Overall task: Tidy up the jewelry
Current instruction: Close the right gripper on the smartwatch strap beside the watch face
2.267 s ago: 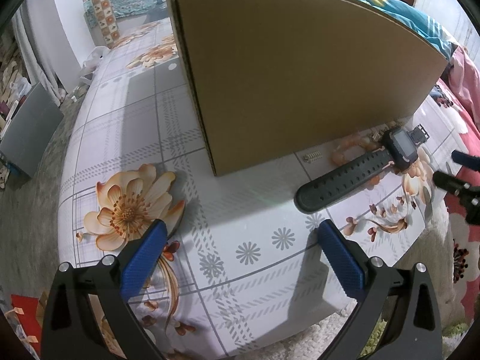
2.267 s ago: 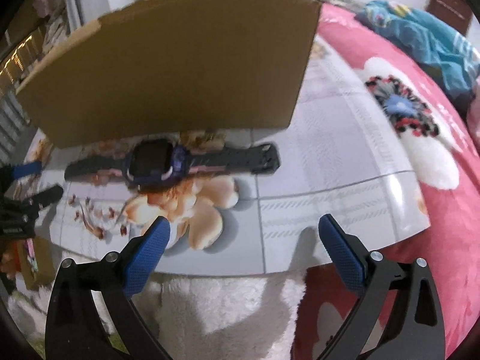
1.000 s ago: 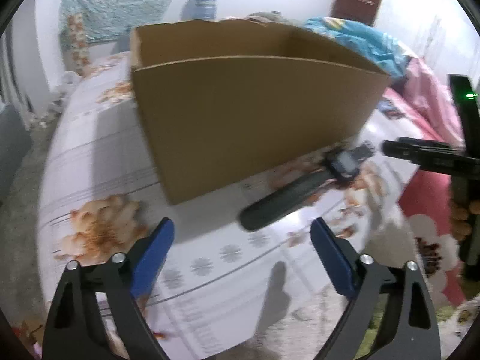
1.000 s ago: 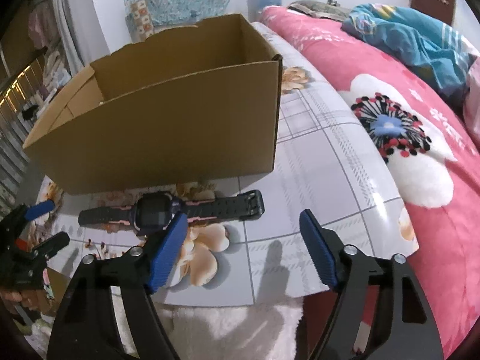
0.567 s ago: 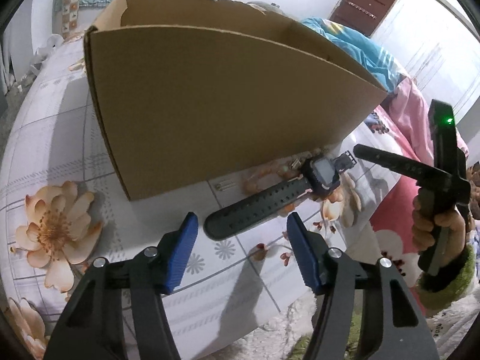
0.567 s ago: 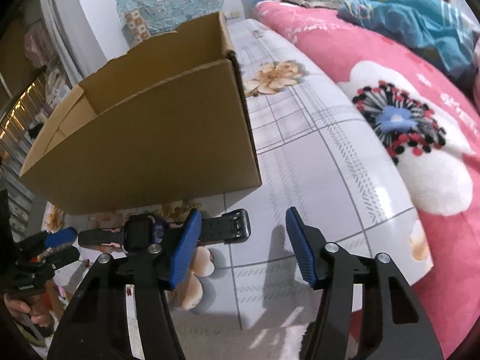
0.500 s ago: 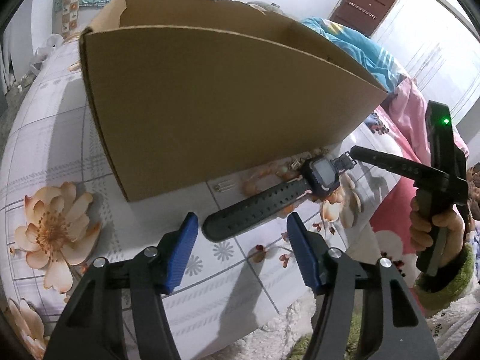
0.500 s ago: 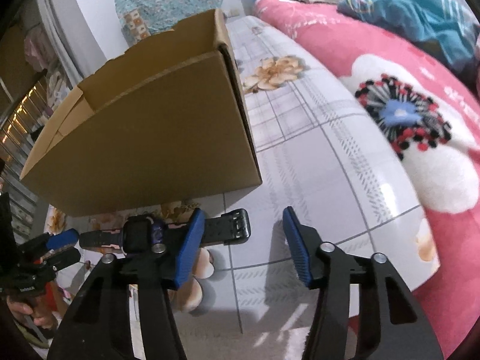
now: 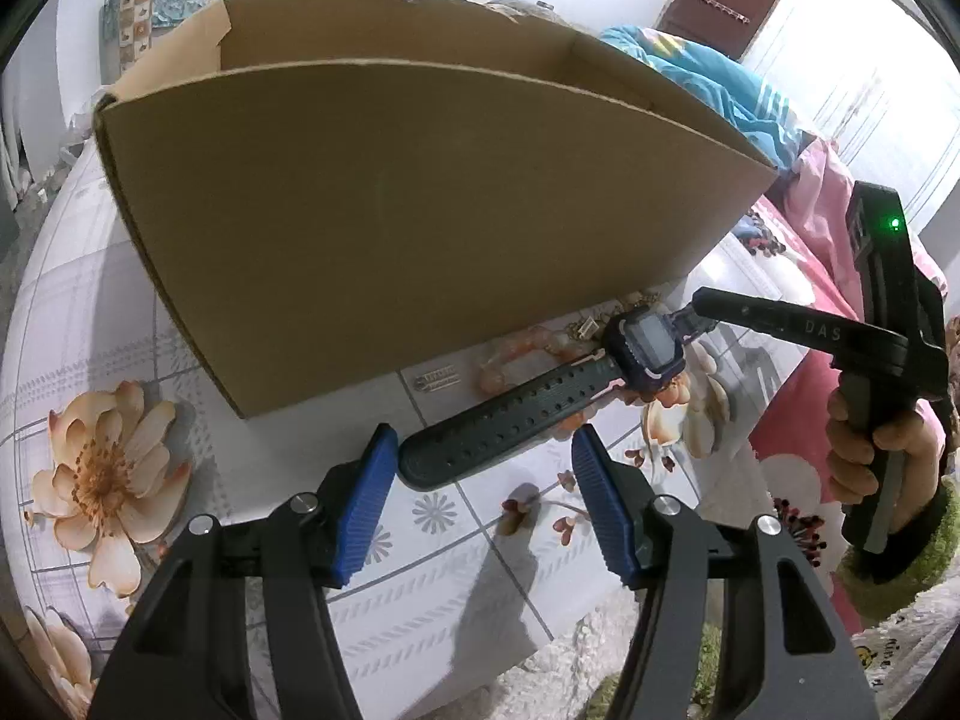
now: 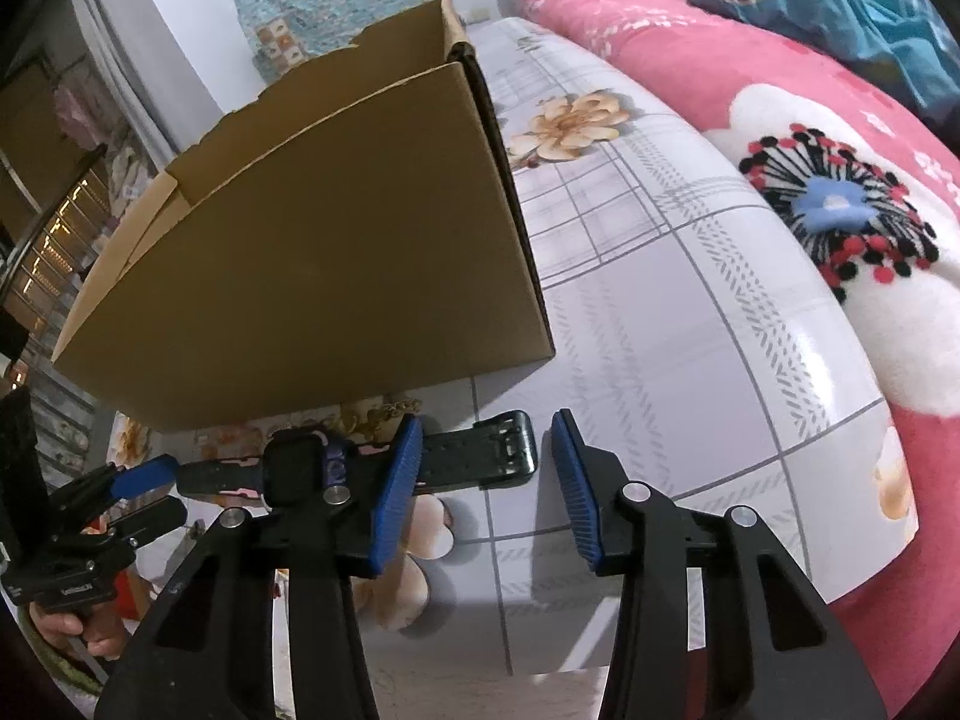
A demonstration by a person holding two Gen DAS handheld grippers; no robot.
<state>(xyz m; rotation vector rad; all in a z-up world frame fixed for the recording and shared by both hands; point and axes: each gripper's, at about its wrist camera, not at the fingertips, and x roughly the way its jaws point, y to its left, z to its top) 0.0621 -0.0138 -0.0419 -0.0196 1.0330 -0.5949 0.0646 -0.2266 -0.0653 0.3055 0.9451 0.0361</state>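
Observation:
A dark smartwatch (image 9: 540,396) with a square face lies flat on the flowered table, just in front of an open cardboard box (image 9: 420,228). My left gripper (image 9: 483,480) is open with the free end of the strap between its blue pads, low over the table. My right gripper (image 10: 486,468) is open around the buckle end of the watch (image 10: 480,456). The box (image 10: 312,276) stands right behind the watch. A small gold chain (image 10: 390,408) and a pinkish bead bracelet (image 9: 522,354) lie at the foot of the box.
The table edge (image 9: 540,648) runs close below the left gripper, with carpet beyond. A pink flowered blanket (image 10: 810,138) lies to the right of the table. A small metal clip (image 9: 438,381) lies near the box's front wall.
Both grippers have moved in toward the watch and narrowed; each now straddles one end of the strap. The watch has not moved.

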